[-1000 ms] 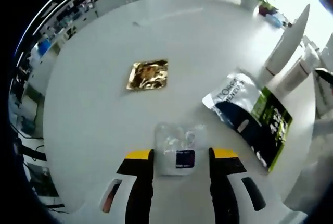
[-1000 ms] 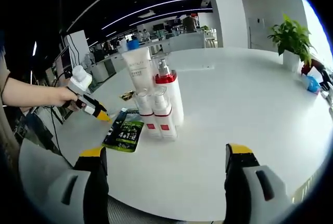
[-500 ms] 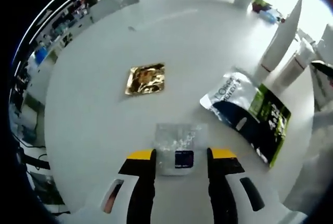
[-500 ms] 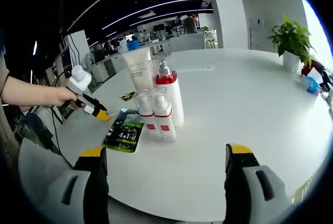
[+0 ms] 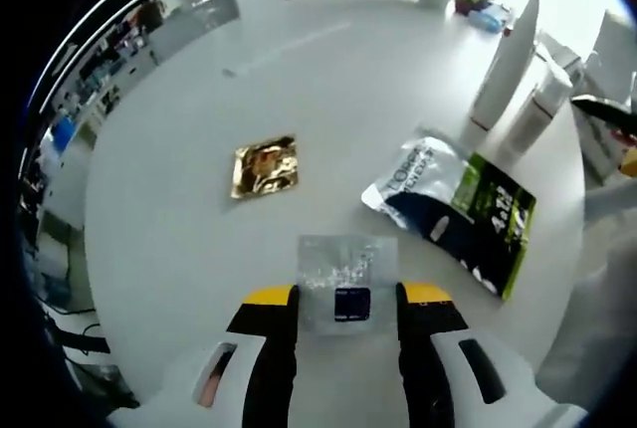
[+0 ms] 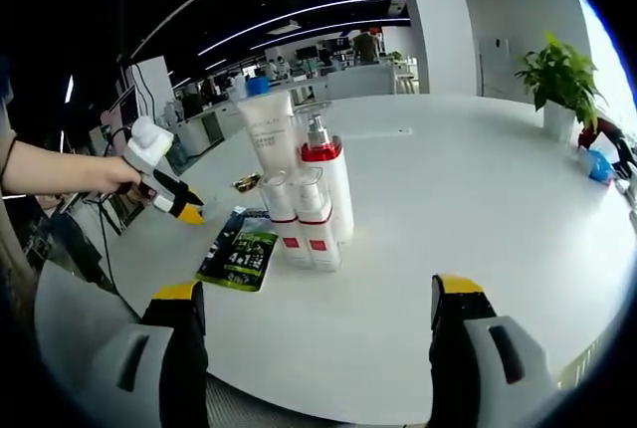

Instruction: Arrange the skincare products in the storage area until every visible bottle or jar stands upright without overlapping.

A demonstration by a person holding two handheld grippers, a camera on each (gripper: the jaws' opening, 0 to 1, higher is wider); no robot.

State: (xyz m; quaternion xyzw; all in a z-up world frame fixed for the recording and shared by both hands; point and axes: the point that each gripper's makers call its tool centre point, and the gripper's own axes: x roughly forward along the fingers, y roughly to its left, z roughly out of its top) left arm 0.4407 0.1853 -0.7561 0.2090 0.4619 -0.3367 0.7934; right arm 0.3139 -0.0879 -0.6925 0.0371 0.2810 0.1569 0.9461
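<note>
My left gripper [image 5: 346,296] is shut on a clear sachet [image 5: 345,269] with a dark blue label, held a little above the white table [image 5: 179,239]. A gold foil packet [image 5: 264,165] and a black-and-green pouch [image 5: 453,219] lie flat beyond it. A white tube [image 5: 506,65] and a white bottle [image 5: 528,114] stand at the far right. My right gripper [image 6: 318,289] is open with nothing between its jaws. Ahead of it stands a tight group: the tube [image 6: 269,129], a red-collared pump bottle [image 6: 326,184] and two small red-labelled bottles [image 6: 317,227]. The pouch [image 6: 239,249] lies beside them on the left.
A potted plant [image 6: 557,80] and a blue object [image 6: 597,164] sit at the far right of the round table [image 6: 478,209]. A person's arm [image 6: 50,174] holds the left gripper [image 6: 171,199] at the left. The table's rim runs close below my right jaws.
My left gripper has risen with the sachet between its jaws, so the table and packets look smaller and farther. The right gripper view is unchanged apart from the raised left gripper.
</note>
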